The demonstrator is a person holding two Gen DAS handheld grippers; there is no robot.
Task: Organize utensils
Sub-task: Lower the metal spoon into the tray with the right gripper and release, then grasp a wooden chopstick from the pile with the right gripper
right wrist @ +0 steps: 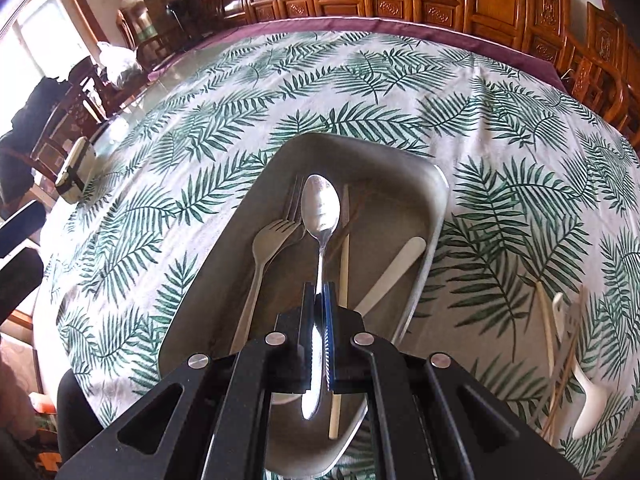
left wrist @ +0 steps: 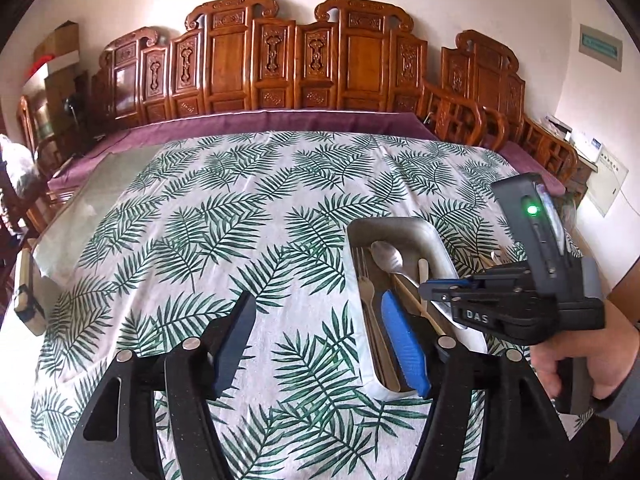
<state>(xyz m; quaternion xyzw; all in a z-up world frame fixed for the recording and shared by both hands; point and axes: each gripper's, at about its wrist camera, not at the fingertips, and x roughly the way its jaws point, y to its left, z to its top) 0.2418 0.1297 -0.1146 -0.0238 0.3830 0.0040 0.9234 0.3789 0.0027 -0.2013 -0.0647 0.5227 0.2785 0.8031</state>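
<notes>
A grey metal tray (right wrist: 434, 194) lies on the leaf-print tablecloth; it also shows in the left wrist view (left wrist: 434, 236). My right gripper (right wrist: 318, 292) is shut on the handle of a steel spoon (right wrist: 320, 208) and holds it over the tray; the gripper (left wrist: 434, 290) and the spoon (left wrist: 386, 258) also show in the left wrist view. In the tray lie a pale fork (right wrist: 266, 246), a metal fork (right wrist: 294, 200), a chopstick (right wrist: 345, 252) and a white utensil (right wrist: 394, 270). My left gripper (left wrist: 320, 320) is open and empty, its right finger over the tray's near end.
Loose on the cloth right of the tray lie a white spoon (right wrist: 586, 396) and chopsticks (right wrist: 546, 328). A small strapped box (right wrist: 74, 174) sits at the table's left edge. Carved wooden chairs (left wrist: 304, 60) line the far side.
</notes>
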